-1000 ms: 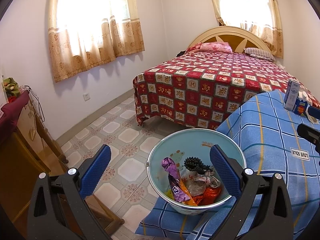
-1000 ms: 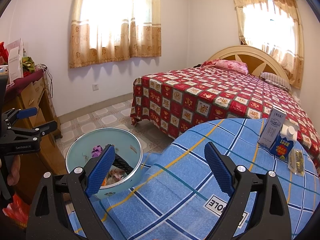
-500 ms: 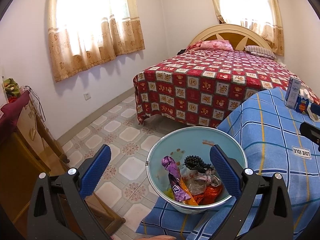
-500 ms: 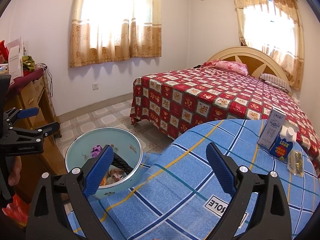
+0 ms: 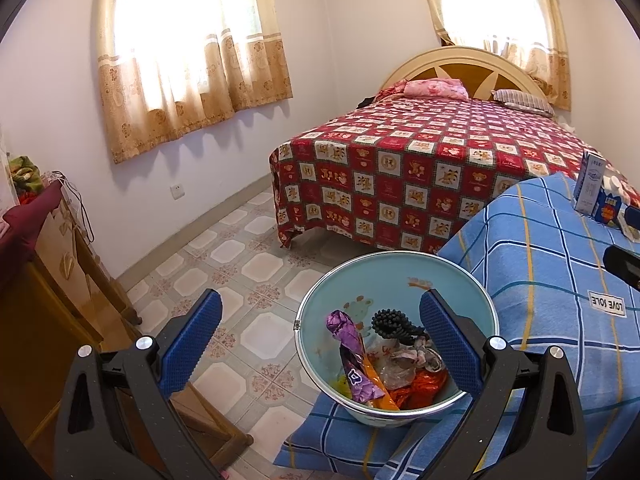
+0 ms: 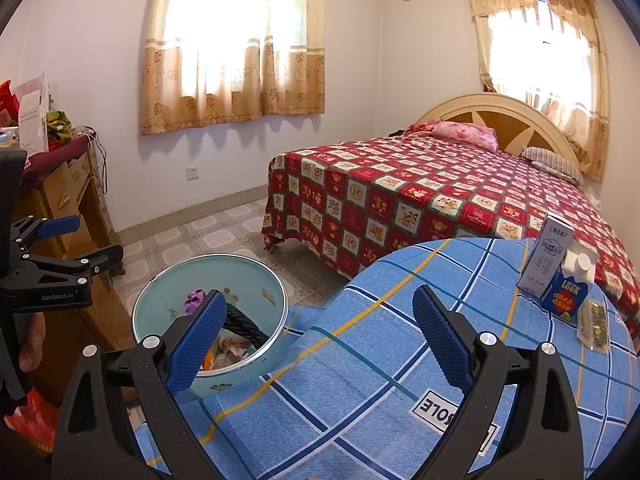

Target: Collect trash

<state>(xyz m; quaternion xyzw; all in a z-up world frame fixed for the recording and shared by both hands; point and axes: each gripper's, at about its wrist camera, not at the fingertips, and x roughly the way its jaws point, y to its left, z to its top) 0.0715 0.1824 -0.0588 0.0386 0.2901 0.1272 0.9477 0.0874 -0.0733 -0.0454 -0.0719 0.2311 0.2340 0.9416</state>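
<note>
Blue cloth [image 6: 360,360]: two cartons [image 6: 560,276]; one bin [image 5: 396,272]; both claws [image 5: 320,332] gaping.

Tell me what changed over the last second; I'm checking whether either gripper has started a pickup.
Almost nothing. The right gripper eased slightly forward over the blue plaid cloth; the left gripper barely shifted above the light-blue trash bucket. Nothing was gripped or released: both stay open and empty. The white-and-blue cartons and the flat gold-speckled packet stay where they were.
</note>
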